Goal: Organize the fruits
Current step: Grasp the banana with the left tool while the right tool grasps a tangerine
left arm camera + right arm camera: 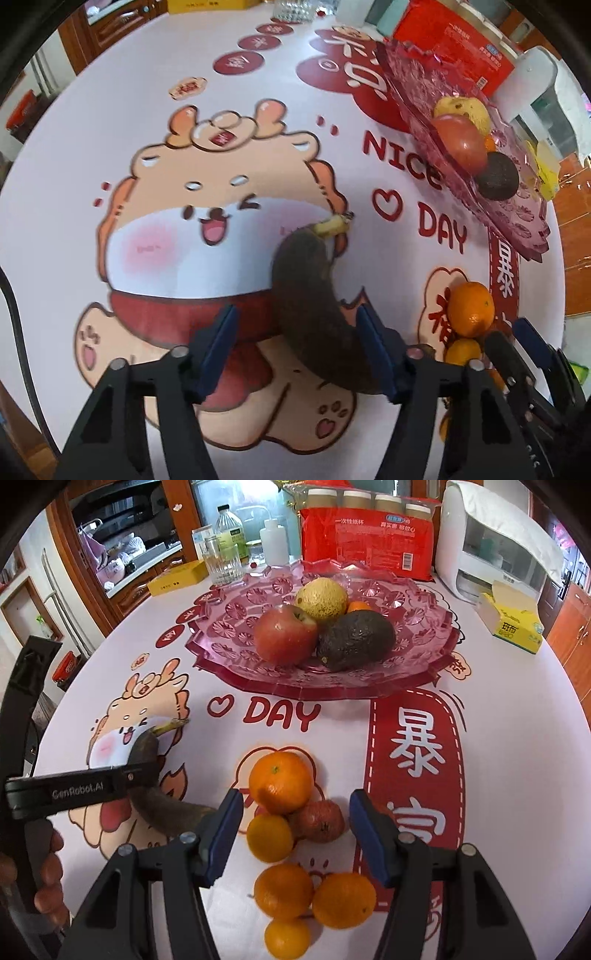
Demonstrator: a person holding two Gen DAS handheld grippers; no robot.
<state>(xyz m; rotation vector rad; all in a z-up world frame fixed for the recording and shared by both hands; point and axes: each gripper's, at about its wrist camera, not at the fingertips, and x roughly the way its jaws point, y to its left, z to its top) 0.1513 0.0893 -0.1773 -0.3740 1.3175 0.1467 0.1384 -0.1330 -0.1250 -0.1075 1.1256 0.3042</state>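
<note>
A dark, overripe banana [314, 306] lies on the printed tablecloth between the open fingers of my left gripper [297, 332]; it also shows in the right wrist view [155, 775]. My right gripper [293, 818] is open and empty over a cluster of oranges [280, 781] and a reddish fruit [320, 820]. A pink glass fruit plate [236, 653] holds an apple [284, 633], an avocado [356, 638], a yellow fruit [322, 597] and a small orange [357, 606]. The plate [410, 85] shows at upper right in the left wrist view.
Behind the plate stand a red pack of paper cups [369, 542], bottles and a glass [221, 559], a white appliance [491, 550] and a yellow tissue box [513, 620]. A yellow box [177, 578] lies at the far left. The table edge runs along the right.
</note>
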